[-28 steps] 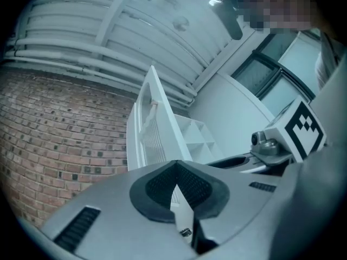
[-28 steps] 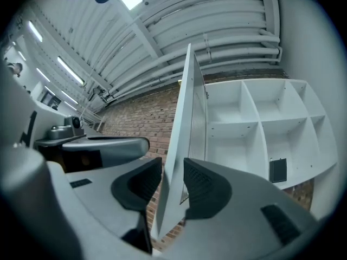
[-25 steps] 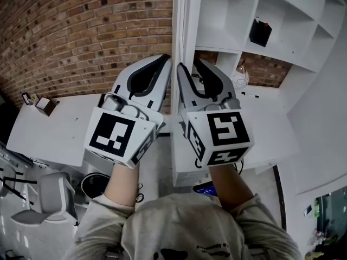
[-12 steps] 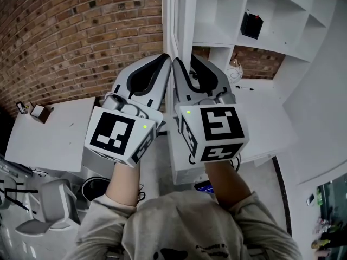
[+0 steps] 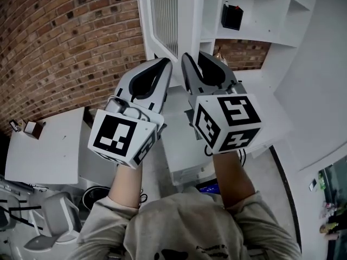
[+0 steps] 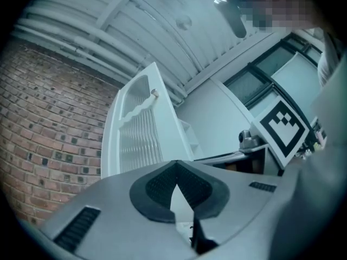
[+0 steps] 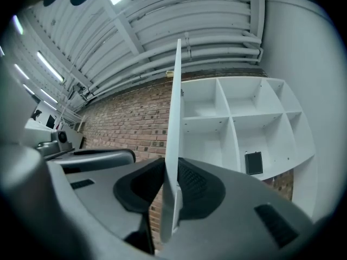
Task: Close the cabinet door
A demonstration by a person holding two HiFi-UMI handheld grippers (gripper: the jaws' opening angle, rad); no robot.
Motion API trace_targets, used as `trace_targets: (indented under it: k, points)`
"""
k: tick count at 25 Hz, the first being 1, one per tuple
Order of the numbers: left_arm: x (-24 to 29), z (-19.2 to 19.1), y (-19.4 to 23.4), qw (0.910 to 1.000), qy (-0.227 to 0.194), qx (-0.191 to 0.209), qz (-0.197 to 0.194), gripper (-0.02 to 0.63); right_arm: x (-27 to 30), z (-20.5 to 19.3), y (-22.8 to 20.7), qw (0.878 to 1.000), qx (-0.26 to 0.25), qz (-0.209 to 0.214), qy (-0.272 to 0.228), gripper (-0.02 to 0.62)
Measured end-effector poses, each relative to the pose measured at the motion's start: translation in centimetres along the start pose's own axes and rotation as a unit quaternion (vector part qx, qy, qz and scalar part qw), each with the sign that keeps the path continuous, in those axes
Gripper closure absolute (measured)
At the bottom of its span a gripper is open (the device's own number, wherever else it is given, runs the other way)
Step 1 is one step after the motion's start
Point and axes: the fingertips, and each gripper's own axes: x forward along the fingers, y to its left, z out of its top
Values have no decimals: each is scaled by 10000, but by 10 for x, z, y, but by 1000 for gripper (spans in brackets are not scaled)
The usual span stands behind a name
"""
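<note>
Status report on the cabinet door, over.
Left gripper shut, empty. Right gripper just closed onto the cabinet door edge. Door stands open. Black box sits inside a shelf, not in the way.

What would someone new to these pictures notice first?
Two grippers with black-and-white marker cubes fill the centre. The right gripper has just been closing its jaws on the edge of the open white cabinet door; the left gripper sits shut beside it. A brick wall lies left, white shelves right.
</note>
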Motion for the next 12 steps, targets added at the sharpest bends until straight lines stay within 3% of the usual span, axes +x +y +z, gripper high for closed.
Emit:
trace_targets:
  k: [5,12]
  points:
    - [24,-10,-16,9999,32,-59,-153,598,-1,-2,-26,10000,-2,76,-16,509]
    - [66,-21,-27,9999,78,-101,-83,598,5,-4,-69,9993,143,341,-37,508]
